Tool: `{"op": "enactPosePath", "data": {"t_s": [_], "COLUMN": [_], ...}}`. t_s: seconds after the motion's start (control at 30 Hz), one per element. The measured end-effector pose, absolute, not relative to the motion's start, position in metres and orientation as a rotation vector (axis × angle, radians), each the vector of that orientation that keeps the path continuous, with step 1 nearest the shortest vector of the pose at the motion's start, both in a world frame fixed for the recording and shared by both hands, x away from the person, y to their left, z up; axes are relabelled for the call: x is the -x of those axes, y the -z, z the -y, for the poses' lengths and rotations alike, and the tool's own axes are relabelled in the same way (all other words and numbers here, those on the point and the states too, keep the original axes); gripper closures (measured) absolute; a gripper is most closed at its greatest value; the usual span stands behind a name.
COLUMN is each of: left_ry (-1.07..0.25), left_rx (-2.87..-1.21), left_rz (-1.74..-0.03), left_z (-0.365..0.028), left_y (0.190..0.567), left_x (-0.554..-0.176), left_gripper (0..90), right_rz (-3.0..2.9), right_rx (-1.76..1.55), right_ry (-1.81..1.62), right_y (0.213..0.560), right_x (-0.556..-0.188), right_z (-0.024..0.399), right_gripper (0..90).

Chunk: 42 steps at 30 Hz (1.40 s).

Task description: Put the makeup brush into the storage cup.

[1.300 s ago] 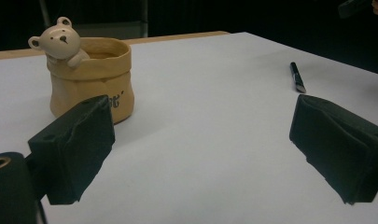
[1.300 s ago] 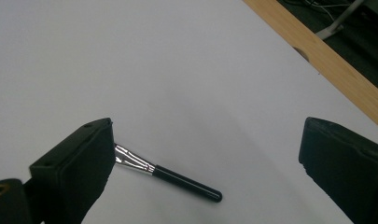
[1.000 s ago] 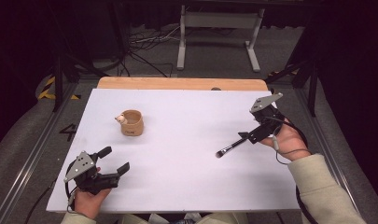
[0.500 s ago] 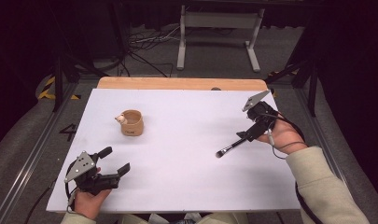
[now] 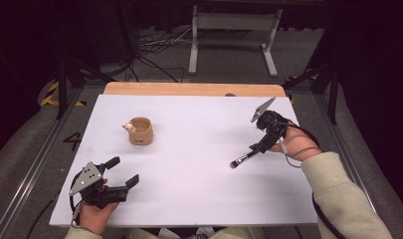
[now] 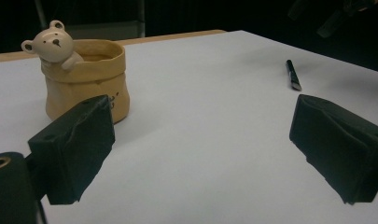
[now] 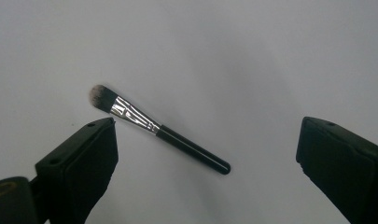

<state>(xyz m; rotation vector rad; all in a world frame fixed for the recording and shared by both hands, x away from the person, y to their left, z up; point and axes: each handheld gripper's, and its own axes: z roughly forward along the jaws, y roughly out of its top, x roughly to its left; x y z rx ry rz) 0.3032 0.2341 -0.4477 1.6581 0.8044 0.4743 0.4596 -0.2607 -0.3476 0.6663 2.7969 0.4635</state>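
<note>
Right claw [image 5: 258,145] released, jaws wide, poised directly above the makeup brush [image 5: 245,158], which lies flat near the right edge of the table [image 5: 199,199]; the brush sits between the jaws without contact. Left claw [image 5: 122,172] released, at the near left corner. Bear-trimmed pot [image 5: 140,131] stands toward the far left; its marking unreadable. White table sheet, dark room, cables on the floor.

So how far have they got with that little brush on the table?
Barely started, by the look of it. The makeup brush lies flat on the white table, not lifted. In hand: the right gripper hovers over it, jaws wide open either side of the handle. The left gripper rests open near the table's front edge. Left: closing on the brush, lifting it, and perhaps dropping it into the bear cup.
</note>
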Motion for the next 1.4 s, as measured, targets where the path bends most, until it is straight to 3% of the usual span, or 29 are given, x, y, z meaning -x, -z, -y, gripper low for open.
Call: {"op": "enactPosePath", "data": {"t_s": [1.4], "left_ry": [-0.461], "left_rx": [-1.665], "left_rz": [-0.806], "left_z": [-0.234], "left_y": [0.449], "left_x": [-0.304], "left_gripper": [7.1], "right_rz": [-2.934], "right_rx": [-0.673], "right_ry": [-0.32], "right_y": [0.404], "right_x": [-0.468], "right_z": [0.253], "right_gripper": [10.4]}}
